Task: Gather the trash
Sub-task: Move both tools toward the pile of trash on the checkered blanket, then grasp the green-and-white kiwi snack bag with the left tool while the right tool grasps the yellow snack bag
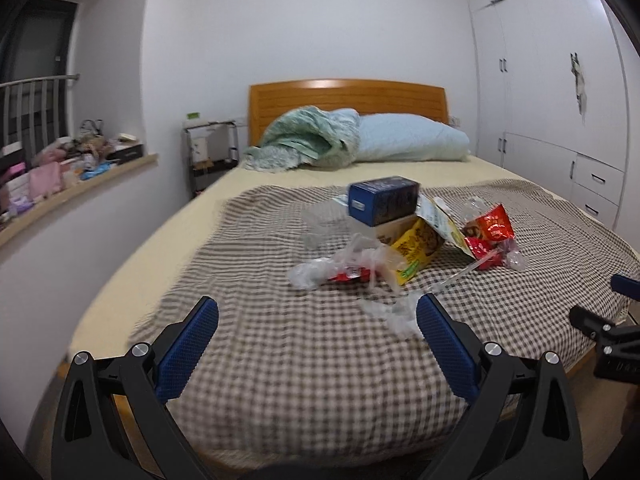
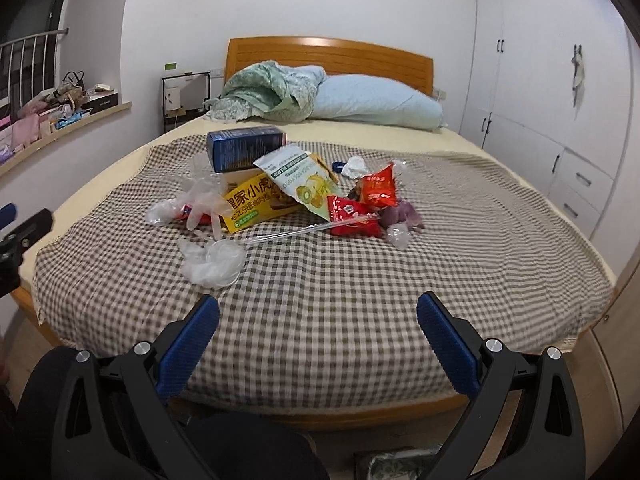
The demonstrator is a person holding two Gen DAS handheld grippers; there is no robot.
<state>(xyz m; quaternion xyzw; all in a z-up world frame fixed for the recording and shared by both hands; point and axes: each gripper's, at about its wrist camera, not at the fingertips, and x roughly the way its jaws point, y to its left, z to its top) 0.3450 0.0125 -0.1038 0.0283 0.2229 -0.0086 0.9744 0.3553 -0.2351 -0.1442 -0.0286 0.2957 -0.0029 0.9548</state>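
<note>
A heap of trash lies mid-bed on a checked cloth (image 2: 320, 300): a dark blue box (image 2: 244, 148) on a yellow snack box (image 2: 256, 204), a white and green pouch (image 2: 304, 180), red wrappers (image 2: 360, 204), clear plastic gloves (image 2: 200, 204) and a clear crumpled lid (image 2: 216, 260). From the left wrist the same heap shows with the blue box (image 1: 384, 200) and yellow box (image 1: 416, 248). My left gripper (image 1: 318, 320) is open, short of the heap, nothing between its blue pads. My right gripper (image 2: 318, 320) is open over the cloth's near part, also empty.
A wooden headboard (image 2: 328, 56), a pale blue pillow (image 2: 380, 100) and a green quilt (image 2: 272, 88) sit at the bed's far end. White wardrobes (image 2: 560, 80) line the right wall. A cluttered sill (image 1: 60, 168) runs along the left. A small rack (image 1: 212, 148) stands beside the bed.
</note>
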